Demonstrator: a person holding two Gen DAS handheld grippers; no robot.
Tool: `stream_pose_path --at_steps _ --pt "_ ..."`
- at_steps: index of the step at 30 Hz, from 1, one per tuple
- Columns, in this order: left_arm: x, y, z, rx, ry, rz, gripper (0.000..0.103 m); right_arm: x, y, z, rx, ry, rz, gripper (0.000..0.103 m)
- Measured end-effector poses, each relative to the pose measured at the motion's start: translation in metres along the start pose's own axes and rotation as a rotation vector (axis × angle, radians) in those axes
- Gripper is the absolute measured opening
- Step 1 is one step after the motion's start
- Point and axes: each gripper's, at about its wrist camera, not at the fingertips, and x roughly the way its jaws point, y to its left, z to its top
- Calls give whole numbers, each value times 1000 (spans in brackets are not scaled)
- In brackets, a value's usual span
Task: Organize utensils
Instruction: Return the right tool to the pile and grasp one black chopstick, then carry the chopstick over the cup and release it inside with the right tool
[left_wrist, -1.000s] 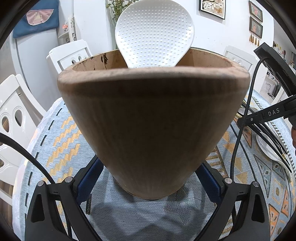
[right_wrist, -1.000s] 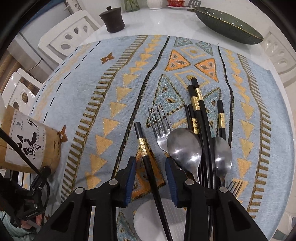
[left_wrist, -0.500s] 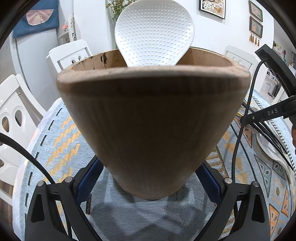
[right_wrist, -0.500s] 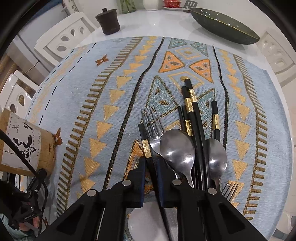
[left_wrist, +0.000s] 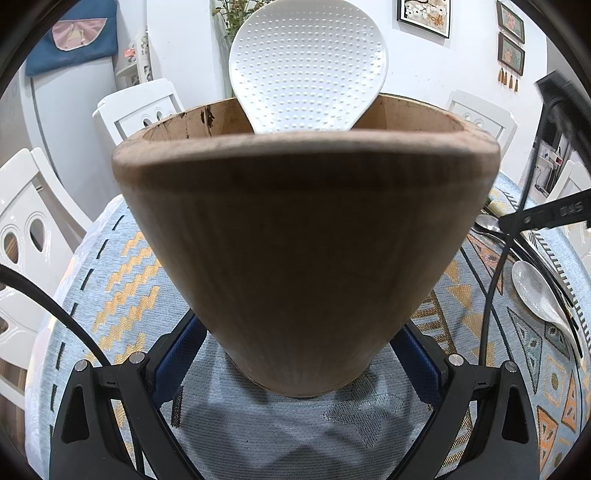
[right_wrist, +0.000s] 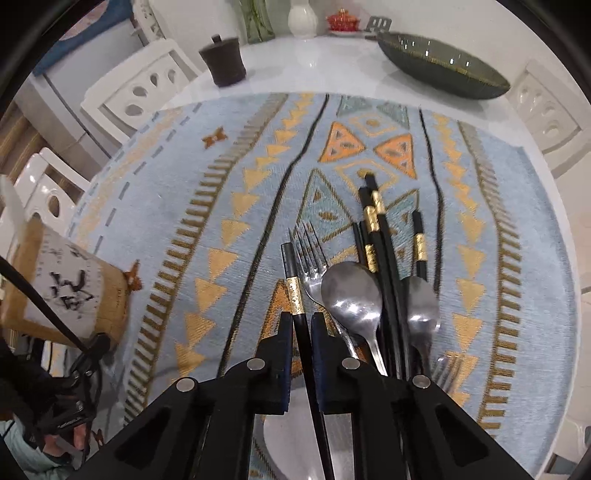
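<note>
My left gripper (left_wrist: 295, 354) is shut on a wooden utensil holder (left_wrist: 303, 240) that stands upright on the blue patterned cloth (left_wrist: 110, 280), with a white dimpled rice paddle (left_wrist: 308, 62) sticking out of it. The holder also shows at the left of the right wrist view (right_wrist: 62, 291). My right gripper (right_wrist: 301, 325) is shut on a black chopstick with a gold band (right_wrist: 293, 280) and holds it just above the cloth. Beside it lie a fork (right_wrist: 308, 247), a large steel spoon (right_wrist: 351, 295), a smaller spoon (right_wrist: 421, 302) and more black chopsticks (right_wrist: 376, 236).
A white ceramic spoon (left_wrist: 535, 288) lies on the cloth at the right of the left wrist view. A dark lidded cup (right_wrist: 223, 61) and a dark green oval dish (right_wrist: 443, 64) stand on the white table behind. White chairs (right_wrist: 144, 88) ring the table.
My right gripper has closed on the gold-banded chopstick and lifted it slightly, pulling back from the pile. The left gripper has kept its hold on the holder without moving.
</note>
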Motion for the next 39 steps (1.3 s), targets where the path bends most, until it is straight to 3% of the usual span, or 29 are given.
stream_pose_path --at_steps 11,15,17,18,24,25,27,29,31,34,39 --pt "0 0 0 2 0 2 99 -77 10 -18 -6 -138 15 8" --pt "0 0 0 1 0 3 99 -64 12 -14 12 -77 72 12" --pt "0 0 0 2 0 3 99 -41 10 -10 54 3 77 37" --pt "0 0 0 1 0 3 99 -31 9 -8 63 20 79 43" --pt "0 -1 0 1 0 3 99 7 25 3 17 83 74 44" --pt "0 -1 0 1 0 3 99 14 31 4 -11 106 50 42" --pt "0 -1 0 1 0 3 99 39 42 2 -66 186 -8 23" --pt "0 0 0 1 1 2 99 42 57 -1 -123 145 -57 9" --pt "0 0 -1 1 1 2 99 43 65 -2 -158 141 -94 6" --pt "0 0 -1 1 1 2 99 35 59 -1 -108 128 -52 6" --pt "1 1 -1 -2 1 -1 99 -24 45 -8 -62 0 8 6"
